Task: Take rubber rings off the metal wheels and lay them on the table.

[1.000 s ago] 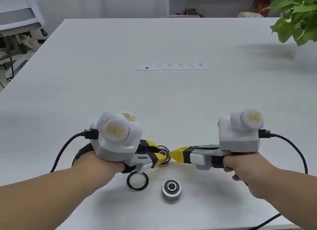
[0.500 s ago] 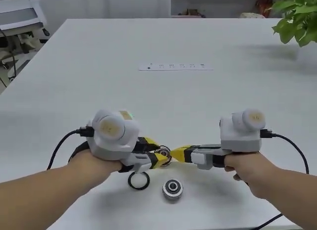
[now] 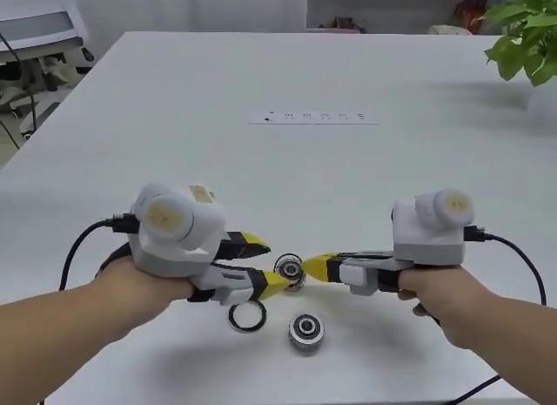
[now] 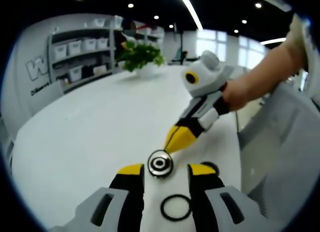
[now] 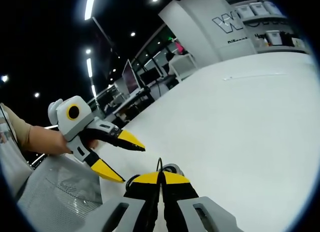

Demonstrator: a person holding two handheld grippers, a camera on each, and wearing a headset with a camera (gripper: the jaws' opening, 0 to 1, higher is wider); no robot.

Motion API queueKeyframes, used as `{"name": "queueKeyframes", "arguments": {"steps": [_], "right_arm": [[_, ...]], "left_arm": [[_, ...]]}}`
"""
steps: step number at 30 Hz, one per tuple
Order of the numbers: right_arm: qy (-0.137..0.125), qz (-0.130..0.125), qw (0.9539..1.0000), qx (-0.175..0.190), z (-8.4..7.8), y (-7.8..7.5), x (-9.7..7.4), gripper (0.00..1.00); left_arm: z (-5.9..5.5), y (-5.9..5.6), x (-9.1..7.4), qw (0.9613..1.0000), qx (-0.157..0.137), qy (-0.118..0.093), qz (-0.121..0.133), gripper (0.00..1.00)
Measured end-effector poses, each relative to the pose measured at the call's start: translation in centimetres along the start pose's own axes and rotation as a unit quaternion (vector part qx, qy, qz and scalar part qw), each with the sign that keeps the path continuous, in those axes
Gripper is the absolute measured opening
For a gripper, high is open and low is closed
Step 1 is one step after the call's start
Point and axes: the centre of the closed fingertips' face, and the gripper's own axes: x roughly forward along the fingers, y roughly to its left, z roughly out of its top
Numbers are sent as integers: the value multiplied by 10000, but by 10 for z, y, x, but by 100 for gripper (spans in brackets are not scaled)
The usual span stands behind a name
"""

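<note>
Left fingers (image 4: 131, 171) have sprung apart; half a second ago they were pinched together at the wheel (image 3: 289, 270), and now they stand released on either side of it, touching nothing that I can make out. Just below them a loose ring (image 3: 247, 316) lies flat on the tabletop (image 3: 348, 178), with a second wheel (image 3: 305, 330) just to its right; both lie where they lay before. The wheel between the grippers seems to hang clear of the tabletop, held at its edge by the right fingers (image 3: 316, 266), which stay clenched to a single tip; whether they pinch rubber or metal is too small to tell. Its dark rim in the left gripper view suggests its ring is still on. I judge the release to be a re-grip: one ring is laid down, this one is still to be pulled, and the left fingers need a fresh bite on the rubber while the right holds firm.
</note>
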Motion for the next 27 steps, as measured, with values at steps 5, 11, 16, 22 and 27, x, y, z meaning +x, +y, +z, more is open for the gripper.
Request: {"name": "queueKeyframes", "arguments": {"steps": [5, 11, 16, 22, 27], "right_arm": [[-38, 34, 10000, 0, 3, 3, -1, 0], [-104, 99, 9999, 25, 8, 9, -1, 0], [-140, 172, 9997, 47, 12, 15, -1, 0], [-129, 280, 9995, 105, 14, 24, 1, 0], [-87, 385, 9990, 202, 14, 31, 4, 0]], "left_arm": [[6, -1, -12, 9997, -112, -184, -66, 41], [11, -5, -27, 9996, 14, -259, -67, 46], [13, -8, -40, 9993, 89, -349, -122, 53], [10, -12, -53, 9991, 185, -361, -134, 59], [9, -14, -61, 9989, 152, -420, -133, 67]]}}
